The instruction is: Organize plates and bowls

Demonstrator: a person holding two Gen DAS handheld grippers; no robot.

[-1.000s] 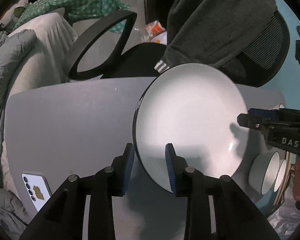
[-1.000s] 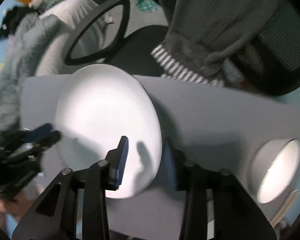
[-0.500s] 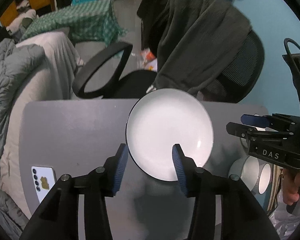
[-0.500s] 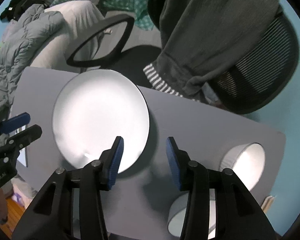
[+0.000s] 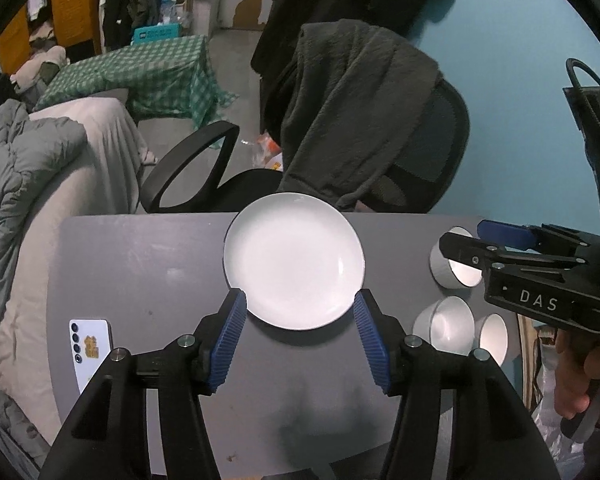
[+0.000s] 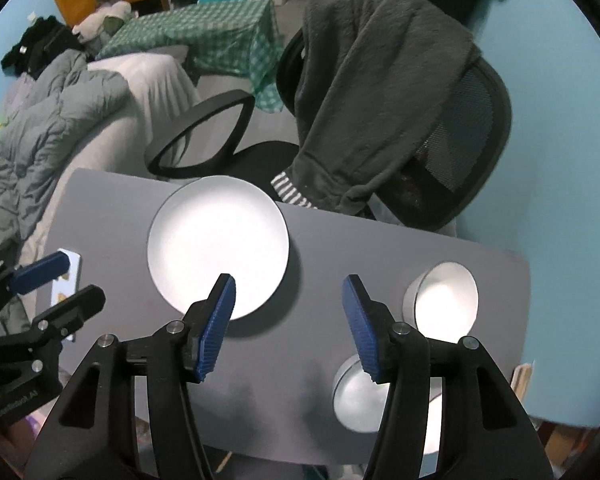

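A white plate (image 5: 294, 260) lies flat on the grey table (image 5: 140, 264), near its far edge; it also shows in the right wrist view (image 6: 218, 246). My left gripper (image 5: 298, 338) is open and empty, above the table just short of the plate's near rim. My right gripper (image 6: 288, 320) is open and empty, above the table right of the plate; it also shows in the left wrist view (image 5: 466, 240). Three white bowls stand at the right: one far (image 5: 456, 266), two nearer (image 5: 444, 326) (image 5: 492, 334). The right wrist view shows two of them (image 6: 442, 298) (image 6: 360, 398).
A white phone (image 5: 90, 350) lies at the table's left front. A black office chair (image 5: 420, 152) draped with a dark garment stands behind the table. A bed with grey bedding (image 5: 24, 168) is at the left.
Both grippers let go of the plate, opened wide and drew back and up. The plate now lies on the table.
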